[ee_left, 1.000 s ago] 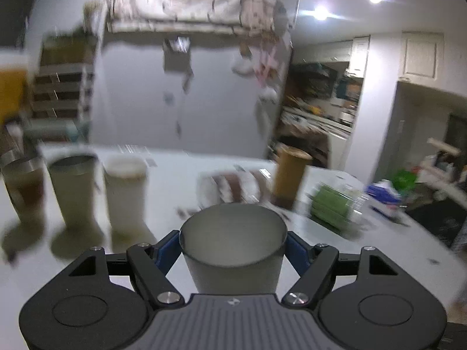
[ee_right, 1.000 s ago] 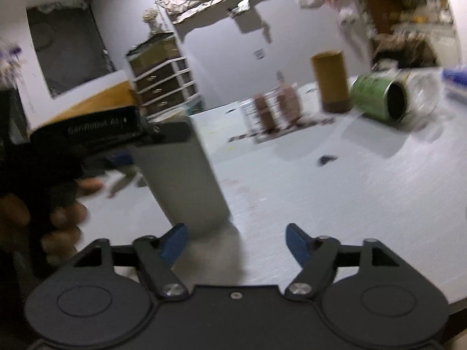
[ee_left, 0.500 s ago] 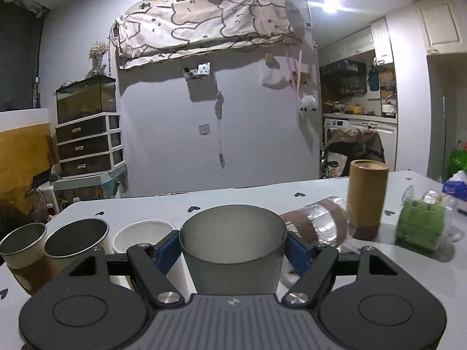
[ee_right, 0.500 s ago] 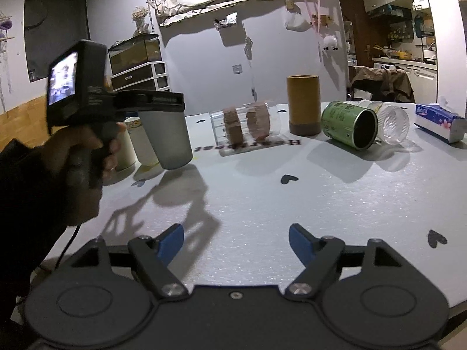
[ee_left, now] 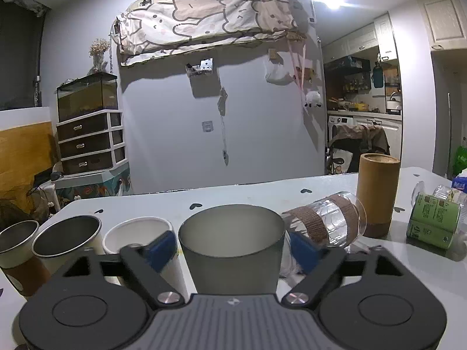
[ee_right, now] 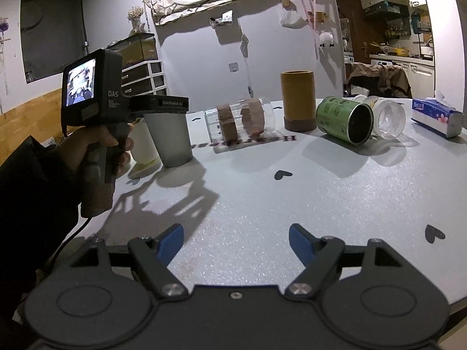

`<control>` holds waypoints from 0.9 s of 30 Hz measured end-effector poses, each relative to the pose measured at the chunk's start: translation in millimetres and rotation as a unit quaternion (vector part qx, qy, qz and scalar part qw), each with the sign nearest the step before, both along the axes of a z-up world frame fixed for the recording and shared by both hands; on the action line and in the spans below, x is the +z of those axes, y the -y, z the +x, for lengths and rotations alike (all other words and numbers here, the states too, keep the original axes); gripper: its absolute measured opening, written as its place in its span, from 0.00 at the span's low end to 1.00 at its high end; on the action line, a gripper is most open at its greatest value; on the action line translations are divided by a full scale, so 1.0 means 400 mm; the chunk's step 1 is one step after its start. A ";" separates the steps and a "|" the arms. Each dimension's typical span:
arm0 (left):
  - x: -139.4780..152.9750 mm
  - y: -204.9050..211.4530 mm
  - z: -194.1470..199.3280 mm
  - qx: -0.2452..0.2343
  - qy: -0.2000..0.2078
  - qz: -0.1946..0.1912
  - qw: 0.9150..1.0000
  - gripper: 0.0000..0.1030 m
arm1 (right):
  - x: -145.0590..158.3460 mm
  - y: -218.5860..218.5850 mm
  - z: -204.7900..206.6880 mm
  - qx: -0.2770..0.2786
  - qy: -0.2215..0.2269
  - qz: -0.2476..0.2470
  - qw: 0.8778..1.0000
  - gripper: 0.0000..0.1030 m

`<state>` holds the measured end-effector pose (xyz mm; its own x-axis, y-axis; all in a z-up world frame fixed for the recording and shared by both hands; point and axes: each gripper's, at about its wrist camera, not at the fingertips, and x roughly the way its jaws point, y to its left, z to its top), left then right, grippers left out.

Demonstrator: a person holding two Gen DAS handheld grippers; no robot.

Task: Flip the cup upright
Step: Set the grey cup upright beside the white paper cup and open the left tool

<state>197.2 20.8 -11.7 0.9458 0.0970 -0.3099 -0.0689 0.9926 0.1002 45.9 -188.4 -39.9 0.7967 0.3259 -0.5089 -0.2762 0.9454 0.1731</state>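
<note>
My left claw [ee_left: 232,248] sits low in the middle of its picture with the gray cup [ee_left: 232,250] between its blue fingers [ee_left: 162,248]. The fingers look a little apart from the cup's sides now, so I think the claw is open and not squeezing. From my other camera, the gray cup [ee_right: 169,140] is at the middle left of the picture, standing mouth up on the white bench [ee_right: 292,204], right beside a white cup [ee_right: 143,145]. So I think the flip is done for this one.

My right claw [ee_right: 236,240] is at the bottom of its picture, spread wide, with nothing in it.

The gray cup looks light and stiff, maybe plastic, with smooth sides that could slip. I would hold it at the middle of its sides, not at the thin rim.

A clear glass [ee_right: 239,121] with brown bands lies on its side in the middle of the picture. It looks heavier and could break, so I would grip it on a band, gently.
</note>
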 end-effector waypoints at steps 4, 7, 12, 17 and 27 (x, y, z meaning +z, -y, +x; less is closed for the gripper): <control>0.008 -0.005 -0.024 -0.012 -0.002 -0.006 1.000 0.87 | 0.000 -0.006 -0.003 0.003 0.001 -0.001 1.000 0.78; 0.021 -0.005 -0.059 -0.017 0.000 -0.006 1.000 0.90 | 0.005 -0.012 0.000 0.007 0.009 0.002 1.000 0.78; 0.038 -0.003 -0.147 -0.025 0.009 0.005 1.000 0.95 | 0.033 -0.024 0.007 0.011 0.049 0.003 0.999 0.78; 0.053 -0.020 -0.243 -0.022 0.016 0.008 1.000 0.98 | 0.075 -0.028 0.023 0.009 0.092 0.008 0.996 0.78; 0.081 -0.057 -0.417 -0.006 0.026 -0.006 1.000 1.00 | 0.122 -0.053 0.048 0.018 0.144 -0.008 0.989 0.78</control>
<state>30.3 43.5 20.7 0.9615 0.0831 -0.2619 -0.0626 0.9943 0.0858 65.2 -167.0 8.7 0.8972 0.3507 -0.2685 -0.3458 0.9359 0.0670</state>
